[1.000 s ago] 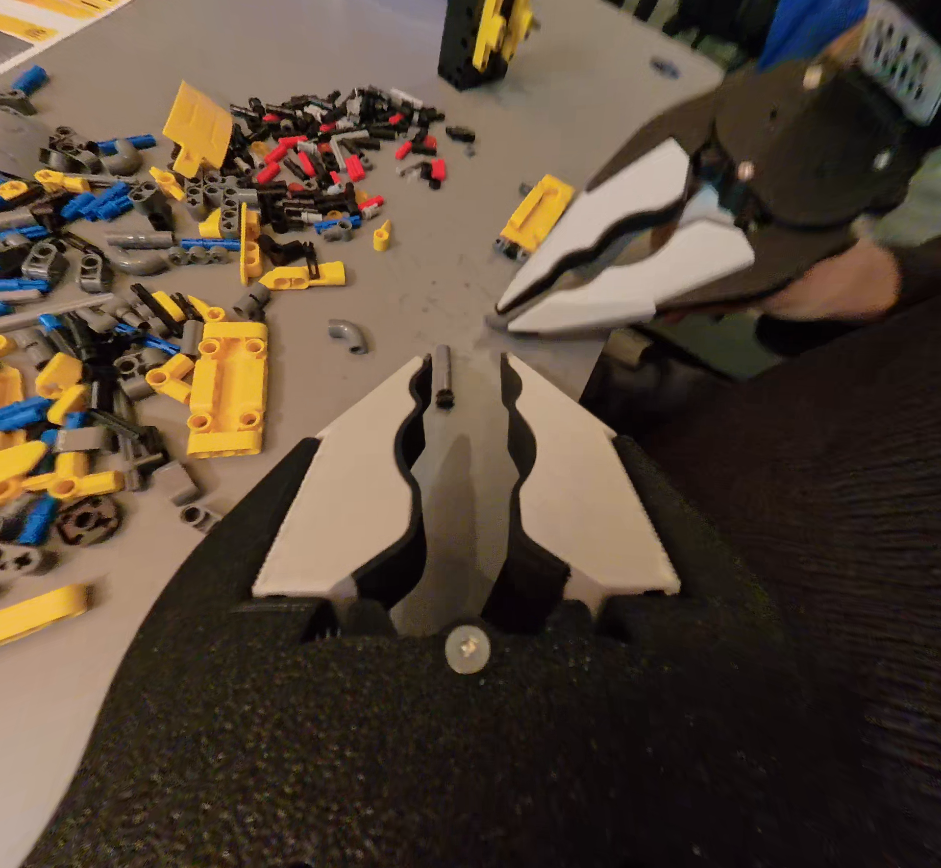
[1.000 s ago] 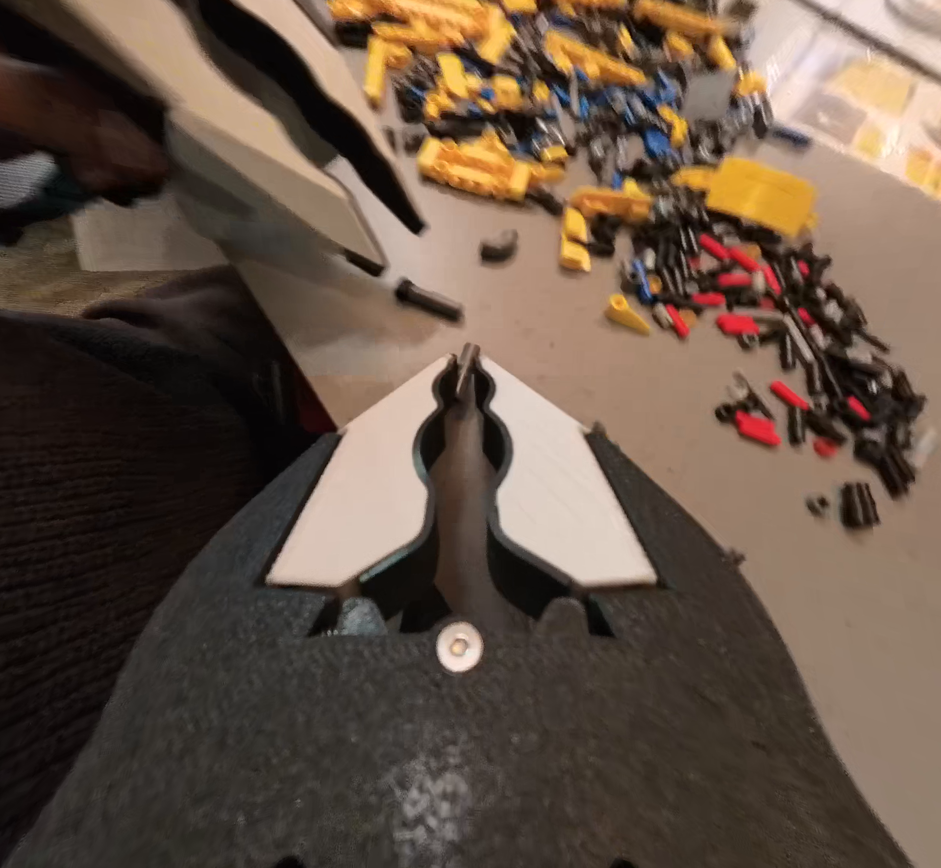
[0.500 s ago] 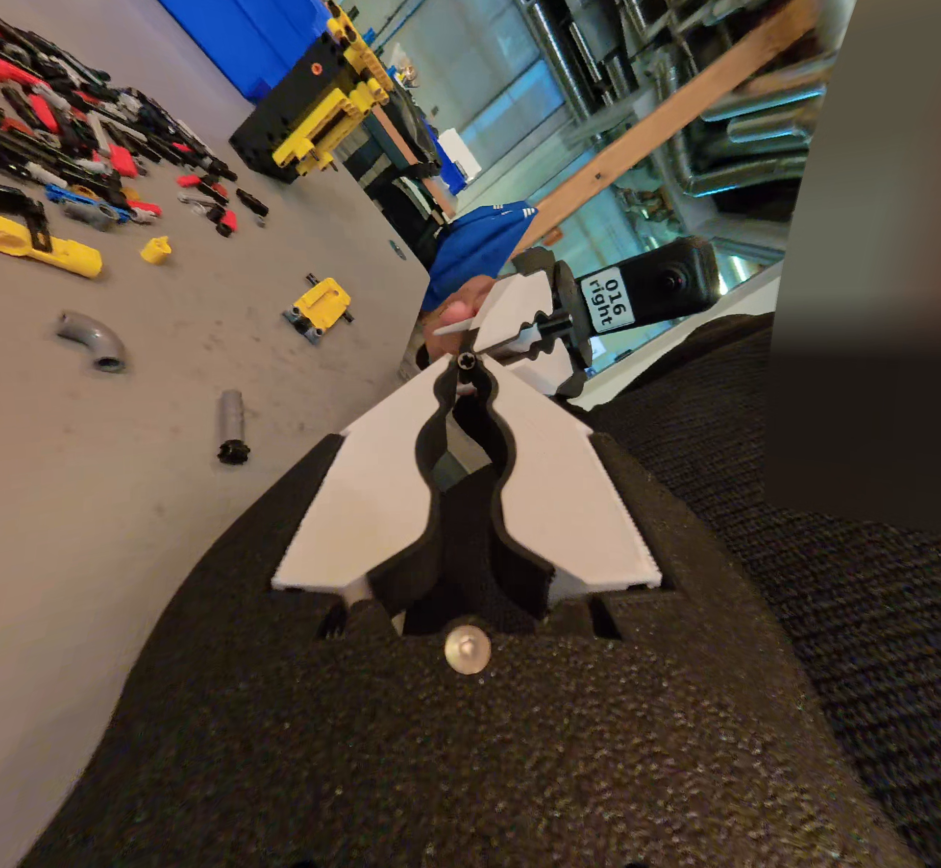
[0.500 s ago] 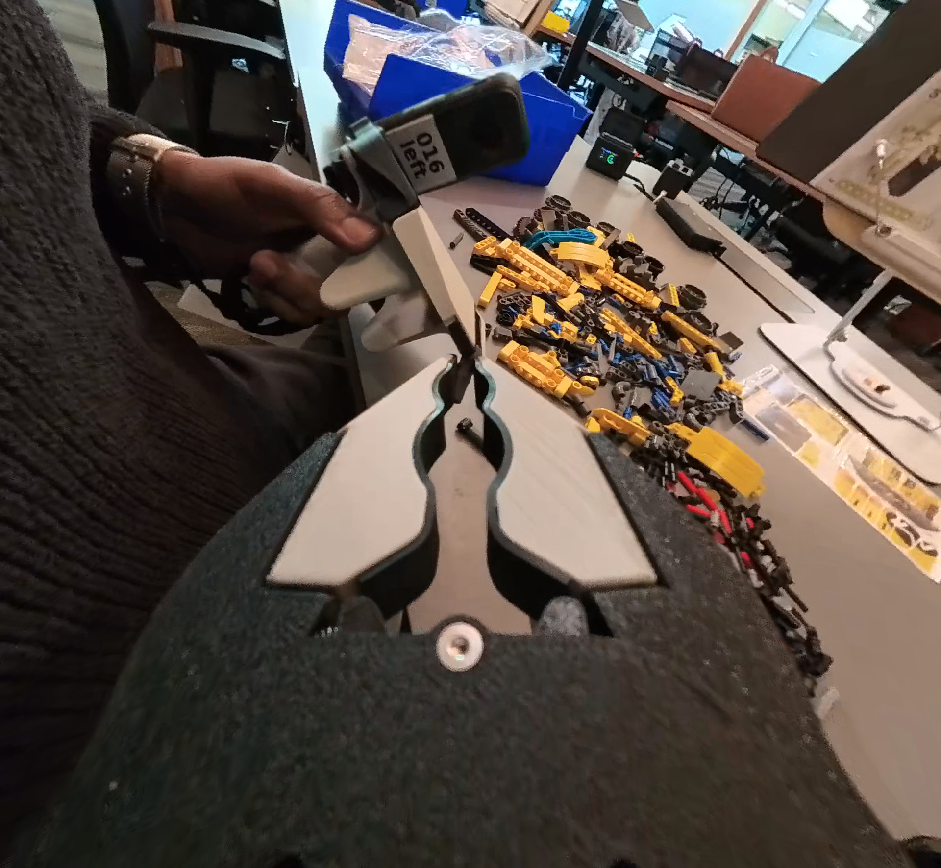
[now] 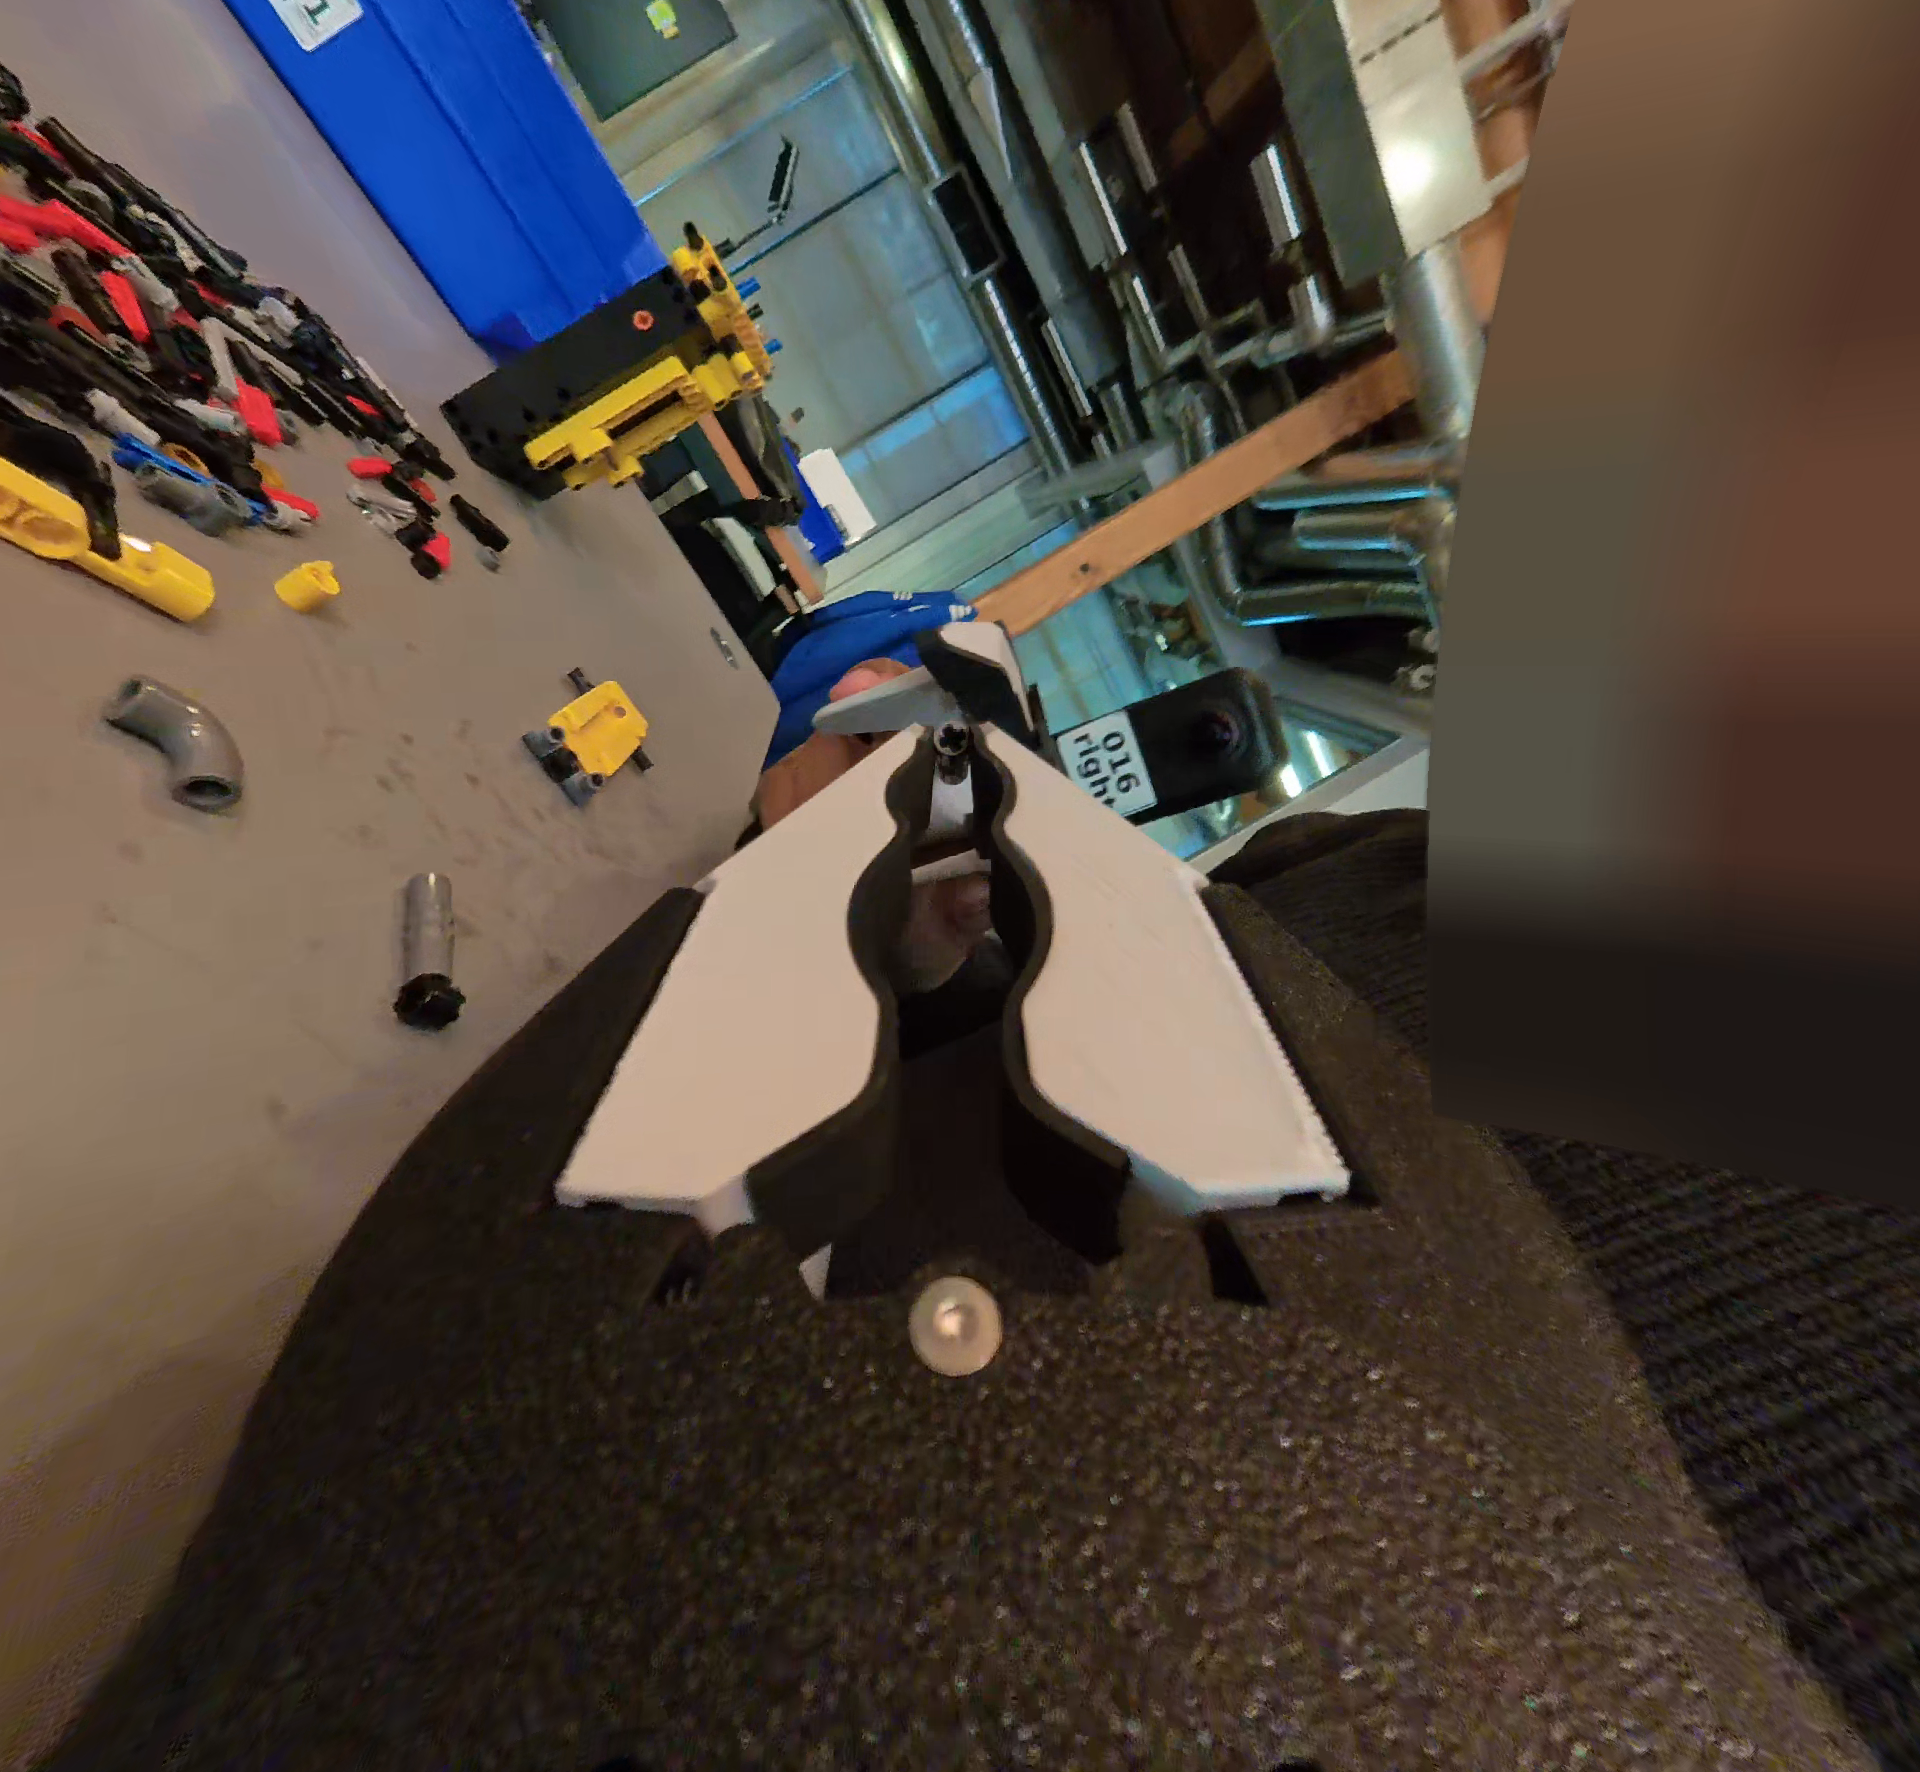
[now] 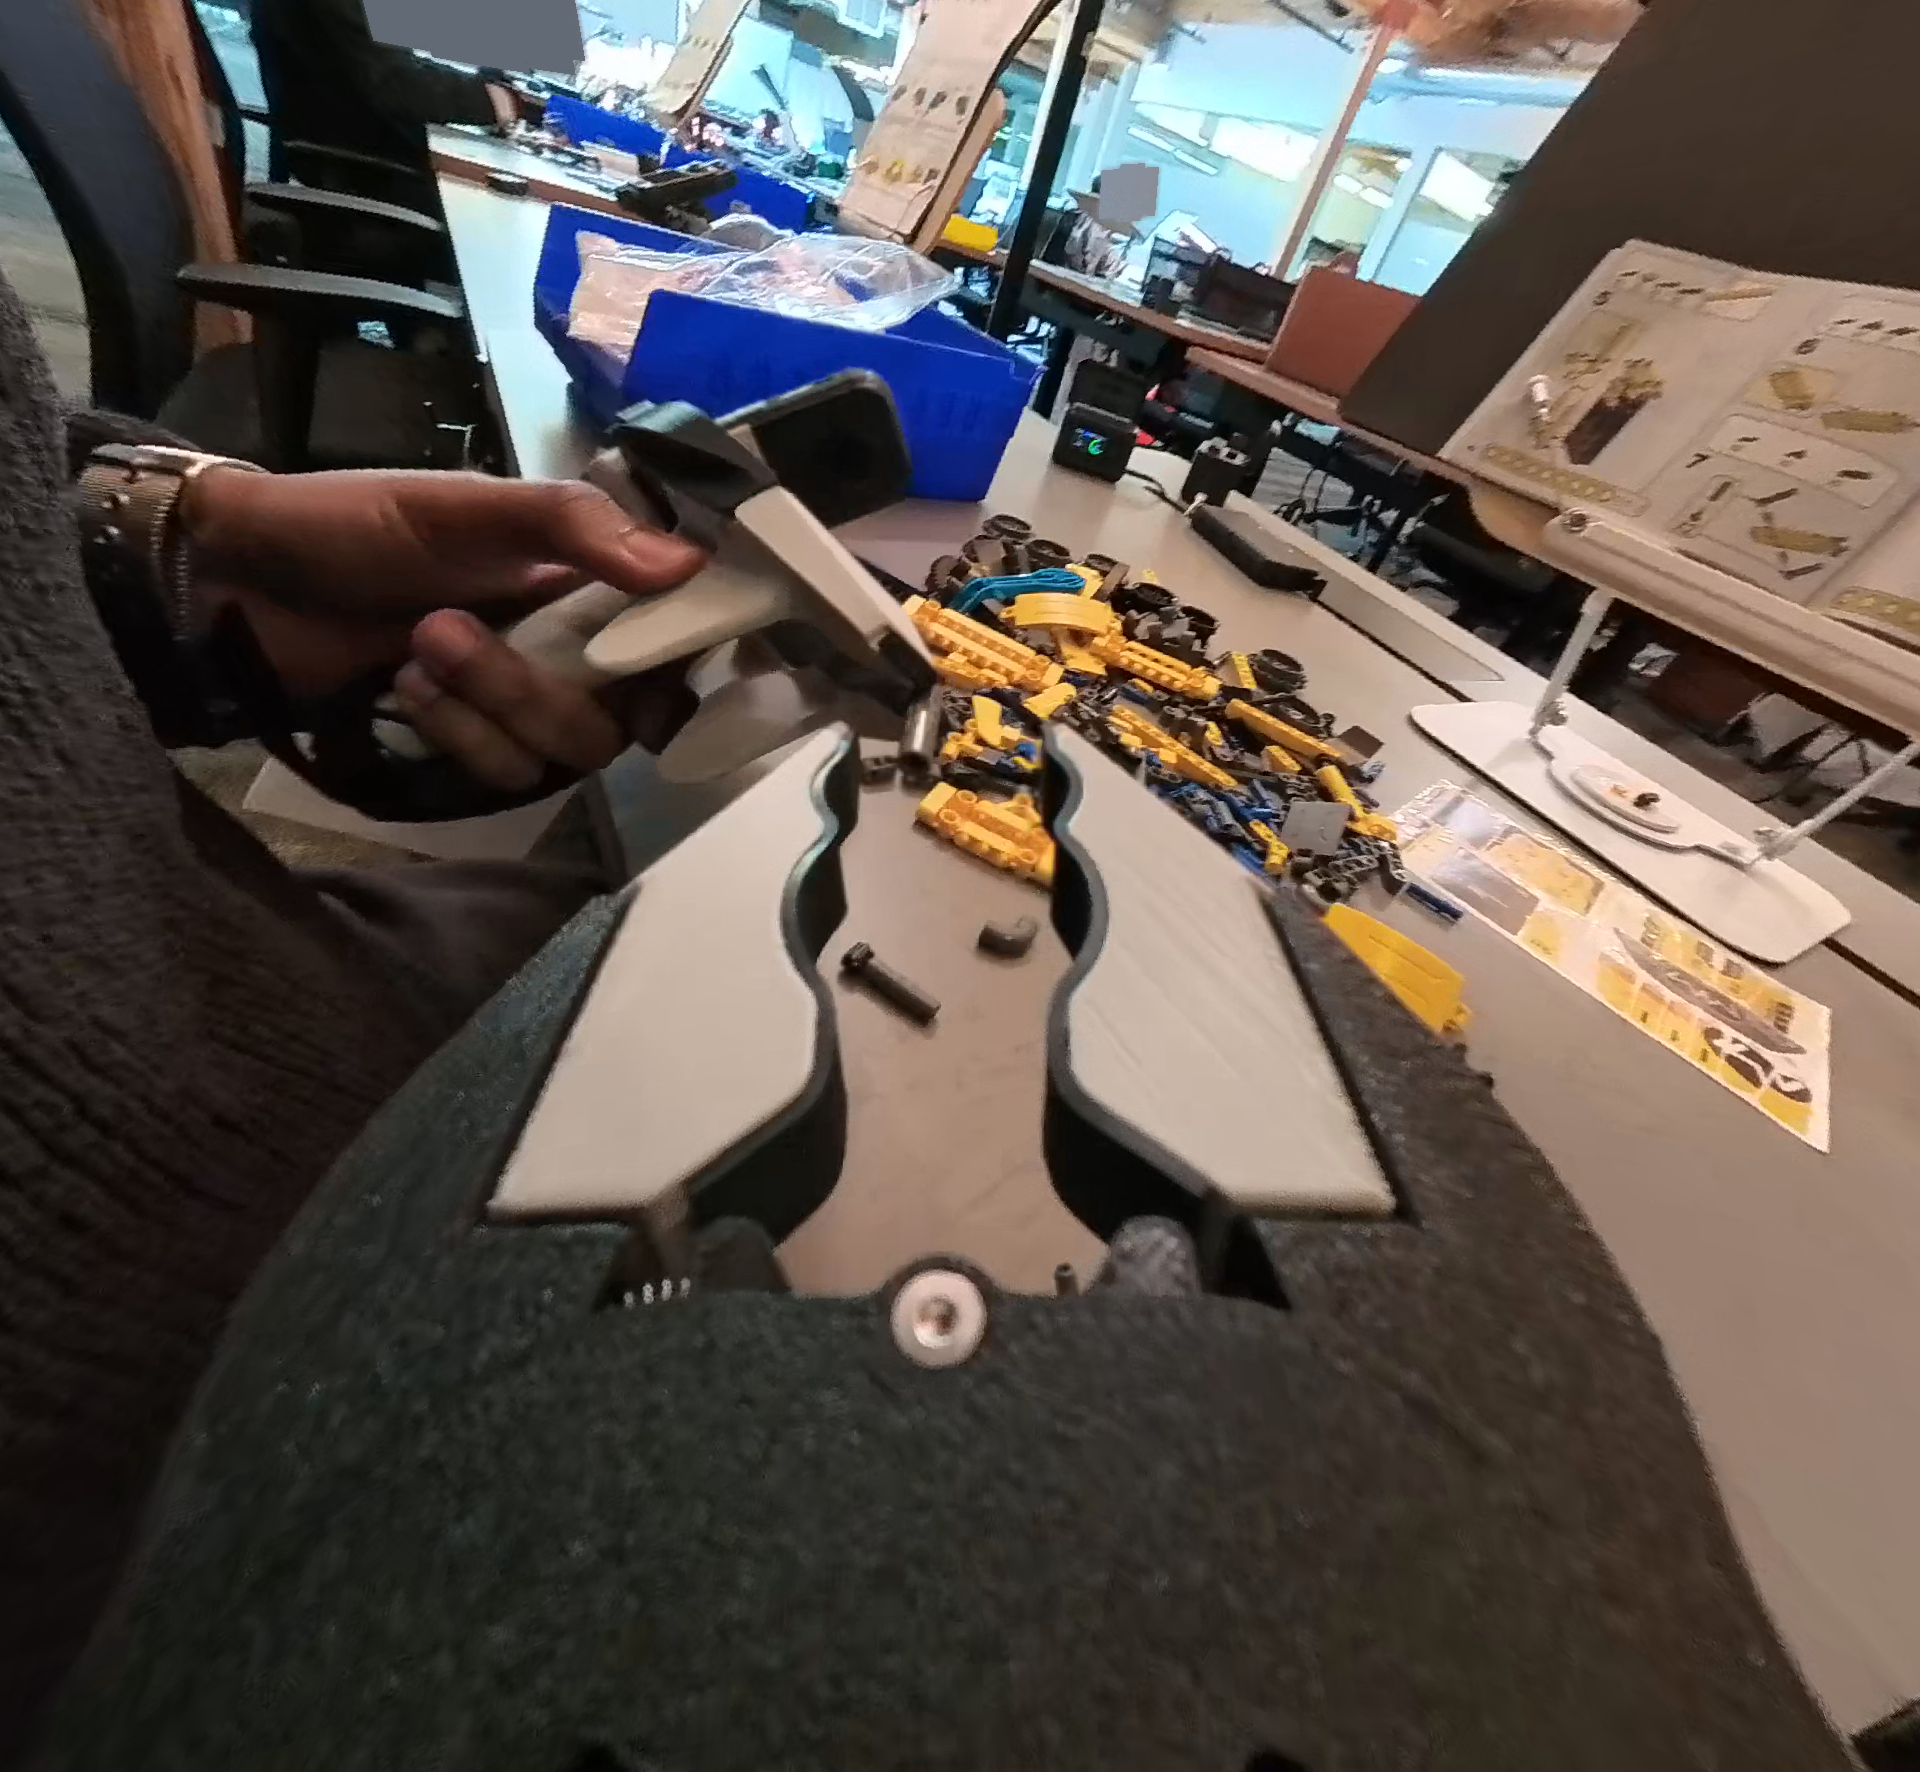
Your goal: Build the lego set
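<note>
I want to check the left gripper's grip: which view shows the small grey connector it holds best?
The right wrist view: the grey connector sticks out side-on from the left gripper. The left wrist view shows only its end between the closed tips.

Left gripper (image 5: 952,754) jaws pinch a small grey connector (image 5: 951,748) — above the table (image 5: 260,1047).

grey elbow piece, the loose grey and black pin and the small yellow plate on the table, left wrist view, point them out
grey elbow piece (image 5: 179,750), left wrist view, on the outside of its bend.
grey and black pin (image 5: 426,933), left wrist view, on its grey shaft.
small yellow plate (image 5: 600,723), left wrist view, on its flat yellow top.
</note>
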